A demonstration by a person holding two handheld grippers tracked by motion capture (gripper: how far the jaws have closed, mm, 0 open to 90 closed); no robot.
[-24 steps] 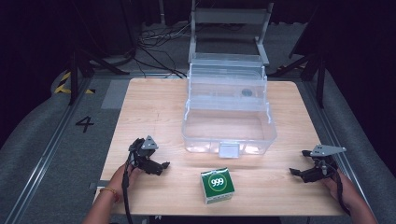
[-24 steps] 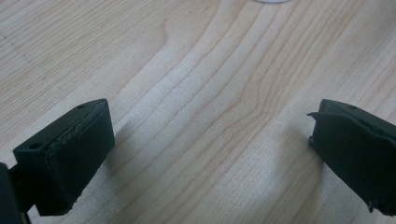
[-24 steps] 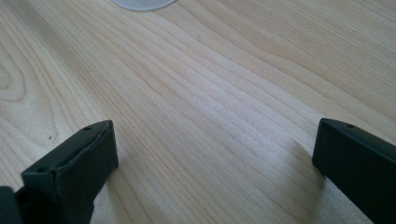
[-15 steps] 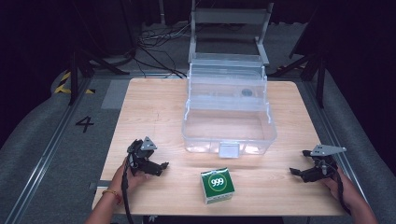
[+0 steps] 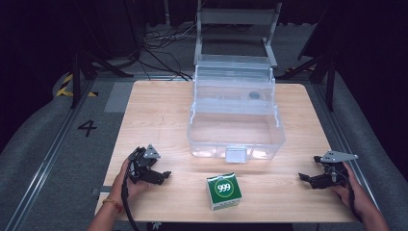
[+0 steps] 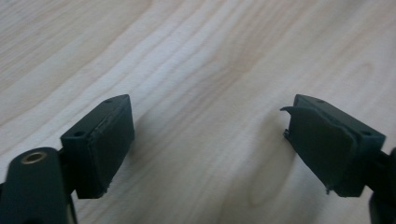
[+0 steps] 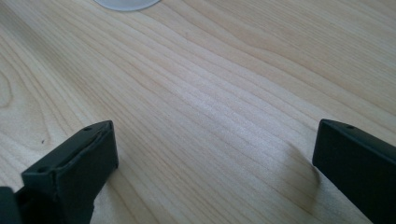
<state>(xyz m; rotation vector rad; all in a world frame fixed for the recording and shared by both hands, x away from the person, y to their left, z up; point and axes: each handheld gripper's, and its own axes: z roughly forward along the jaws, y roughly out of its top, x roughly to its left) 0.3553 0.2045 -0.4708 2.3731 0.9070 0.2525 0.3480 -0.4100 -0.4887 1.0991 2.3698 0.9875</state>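
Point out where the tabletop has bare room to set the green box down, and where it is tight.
Bare wood lies left of the clear case, up to the table edge, and between the green box and each of the tongs: left, right. Tight: the strip between box and case front.

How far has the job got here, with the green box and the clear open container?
Done: the clear container stands open, lid up. The green box sits on the table in front of it, untouched. In hand: nothing; the left hand-held gripper and right hand-held gripper rest low at either side, jaws open over bare wood. Left: probably grasping the box and placing it inside.
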